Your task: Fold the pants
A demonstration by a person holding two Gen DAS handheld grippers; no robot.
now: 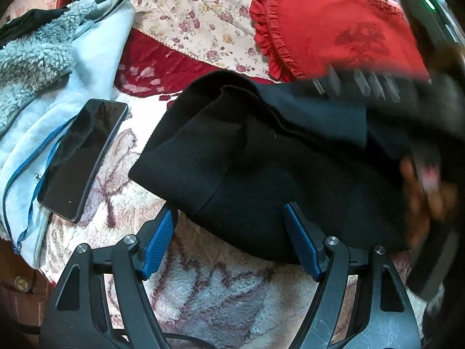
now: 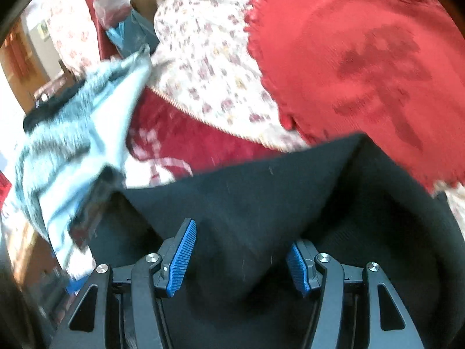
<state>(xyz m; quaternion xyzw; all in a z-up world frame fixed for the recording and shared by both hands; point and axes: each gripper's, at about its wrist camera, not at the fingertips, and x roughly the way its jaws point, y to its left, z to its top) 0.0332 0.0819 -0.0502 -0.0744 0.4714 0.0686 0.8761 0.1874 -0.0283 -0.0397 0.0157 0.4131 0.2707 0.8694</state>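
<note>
Black pants [image 1: 261, 168] lying bunched and partly doubled over on a fluffy cream-and-maroon blanket [image 1: 209, 290], thick folded end toward the left, a ridged hem edge running along the top layer. Left tool [image 1: 232, 244] hovering low at the near edge of the pants, its 2 blue pads spread wide apart, nothing between them; right pad overlapping the cloth edge in view, left pad over bare blanket, contact impossible to judge. Seen from the right wrist, right tool [image 2: 238, 261] also spread wide, 2 blue pads apart with a raised peak of the black cloth [image 2: 247, 203] rising between and beyond them; not pinched. Blurred by motion at the right edge of the left view: black housing of the right tool [image 1: 436, 110], with a hand behind it [image 1: 421, 192].

Beside the pants on the left, a dark phone [image 1: 84, 160], screen up, resting partly on a pale blue fleece-lined jacket [image 1: 96, 58]. Beyond the pants, a red ruffled cushion [image 1: 334, 29] on a floral sheet [image 1: 197, 8], with a dark red patterned cover [image 1: 154, 64] showing under the sheet's edge.
</note>
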